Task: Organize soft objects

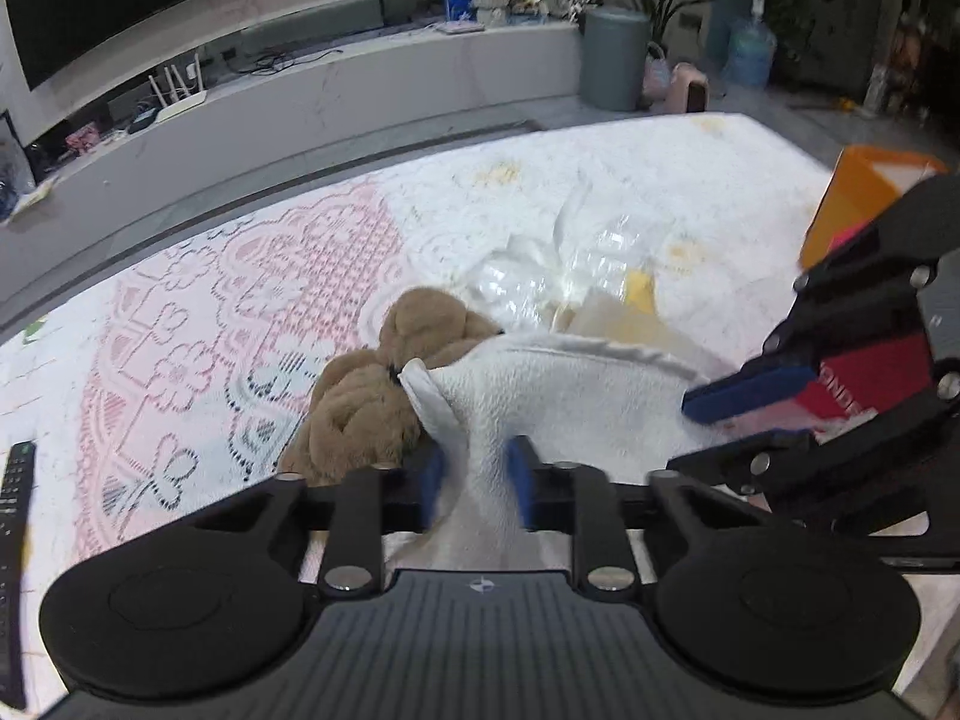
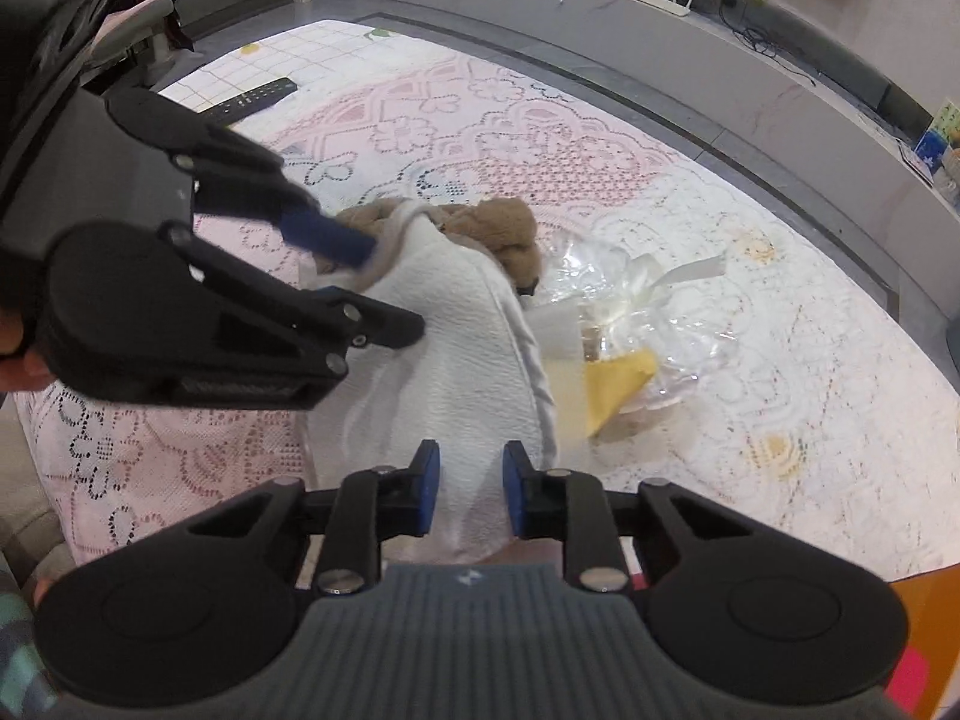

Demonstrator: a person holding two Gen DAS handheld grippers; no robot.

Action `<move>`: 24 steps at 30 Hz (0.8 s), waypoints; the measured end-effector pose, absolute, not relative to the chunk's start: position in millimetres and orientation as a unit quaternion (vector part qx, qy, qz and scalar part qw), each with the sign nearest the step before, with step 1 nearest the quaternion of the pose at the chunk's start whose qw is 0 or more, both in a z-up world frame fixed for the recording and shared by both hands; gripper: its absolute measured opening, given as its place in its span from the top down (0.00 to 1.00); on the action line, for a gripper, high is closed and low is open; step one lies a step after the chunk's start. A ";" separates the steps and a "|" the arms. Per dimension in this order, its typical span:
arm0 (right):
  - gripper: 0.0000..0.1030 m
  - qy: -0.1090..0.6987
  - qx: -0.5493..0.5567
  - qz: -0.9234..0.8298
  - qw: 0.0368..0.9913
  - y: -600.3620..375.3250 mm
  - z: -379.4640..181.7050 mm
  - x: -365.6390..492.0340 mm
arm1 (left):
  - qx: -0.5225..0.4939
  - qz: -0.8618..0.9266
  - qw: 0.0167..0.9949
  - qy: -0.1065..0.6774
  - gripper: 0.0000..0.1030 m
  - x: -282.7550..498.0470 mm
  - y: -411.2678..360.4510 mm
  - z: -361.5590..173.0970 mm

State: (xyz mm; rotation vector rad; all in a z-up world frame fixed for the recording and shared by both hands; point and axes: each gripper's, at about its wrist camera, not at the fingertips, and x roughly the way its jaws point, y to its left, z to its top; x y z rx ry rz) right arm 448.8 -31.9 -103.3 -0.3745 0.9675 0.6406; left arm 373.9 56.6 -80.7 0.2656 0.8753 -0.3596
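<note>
A white towel (image 1: 558, 396) lies stretched over the lace-covered table, held at both ends. My left gripper (image 1: 474, 483) is shut on its near-left corner. My right gripper (image 2: 471, 495) is shut on the opposite end of the towel (image 2: 468, 360). Each gripper shows in the other's view: the right gripper (image 1: 738, 402) at right, the left gripper (image 2: 354, 276) at upper left. A brown plush bear (image 1: 384, 384) lies partly under the towel's far edge; its head (image 2: 510, 234) pokes out beyond the towel.
Crumpled clear plastic wrap (image 1: 570, 270) with a yellow cloth (image 2: 618, 384) lies beyond the towel. An orange box (image 1: 858, 204) stands at the right. A black remote (image 2: 252, 99) lies at the table's far-left edge. A TV bench (image 1: 360, 78) lies behind.
</note>
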 end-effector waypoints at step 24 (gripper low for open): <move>0.15 0.459 -0.306 0.250 0.796 4.6 -120.0 447.4 | 0.149 -0.108 0.879 0.439 0.91 328.1 113.1 -63.2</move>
